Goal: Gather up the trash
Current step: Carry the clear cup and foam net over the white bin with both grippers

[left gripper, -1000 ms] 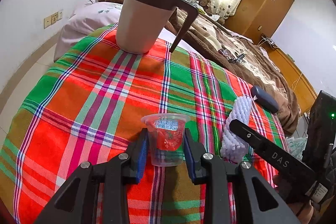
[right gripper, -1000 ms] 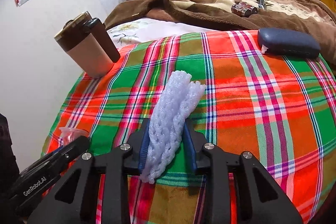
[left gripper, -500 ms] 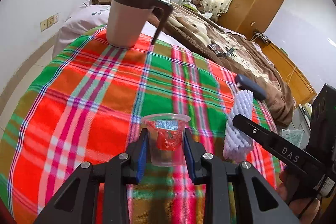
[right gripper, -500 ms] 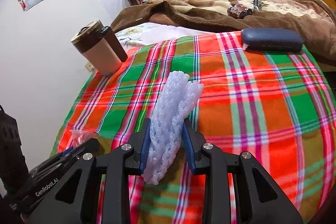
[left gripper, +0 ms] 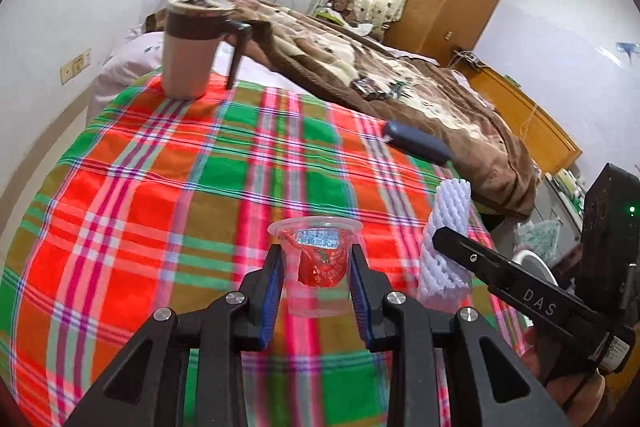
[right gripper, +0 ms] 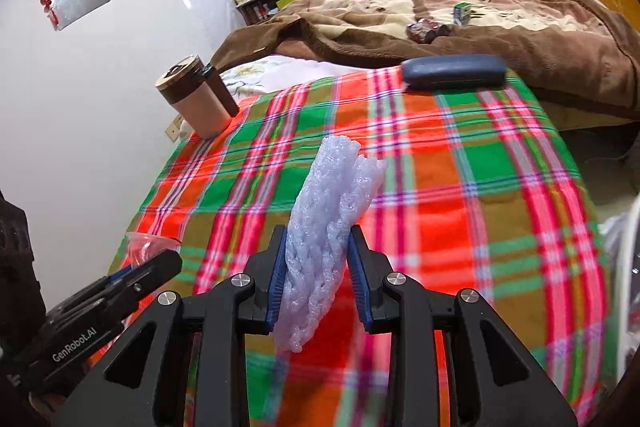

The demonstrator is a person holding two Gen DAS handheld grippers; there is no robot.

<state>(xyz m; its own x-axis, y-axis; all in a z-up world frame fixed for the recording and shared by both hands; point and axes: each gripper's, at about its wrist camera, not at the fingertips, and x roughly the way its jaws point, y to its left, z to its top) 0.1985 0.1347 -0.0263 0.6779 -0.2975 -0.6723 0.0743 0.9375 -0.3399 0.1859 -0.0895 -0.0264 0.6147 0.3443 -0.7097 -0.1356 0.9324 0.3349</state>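
While both pieces of trash are off the plaid cloth (left gripper: 168, 211), the entries run as follows. Item one: cup (left gripper: 315, 259), clear thin plastic, with a crumpled red wrapper (left gripper: 320, 267) inside; held upright in the left hand-held gripper (left gripper: 316, 291), whose blue pads press its side walls below the rim, the jaws set narrow to the cup's width. Judged very light, slick and easily crushed; the wall likely buckles under a hard squeeze, so a gentle hold at mid-height, below the flared rim, suits it, and it should stay upright so the wrapper does not tip out. Item two: foam net (right gripper: 328, 239), a pale, soft mesh sleeve of the fruit-packing kind, folded on itself; clamped near its lower third in the right hand-held gripper (right gripper: 318, 279), jaws narrow, most of the length standing up free above the pads, a short tail hanging below. Judged nearly weightless, springy and compressible; it gives under the pads rather than slipping, so a firm pinch at the middle of the bundle is safe. Both grippers hang side by side over the near edge of the cloth-covered surface. Left on the cloth, not trash by the look of them: a lidded mug (left gripper: 196, 47) at the far left corner and a dark case (right gripper: 452, 71) at the far right edge. A bed (right gripper: 500, 19) with a brown blanket lies beyond. No bin can be made out with certainty.
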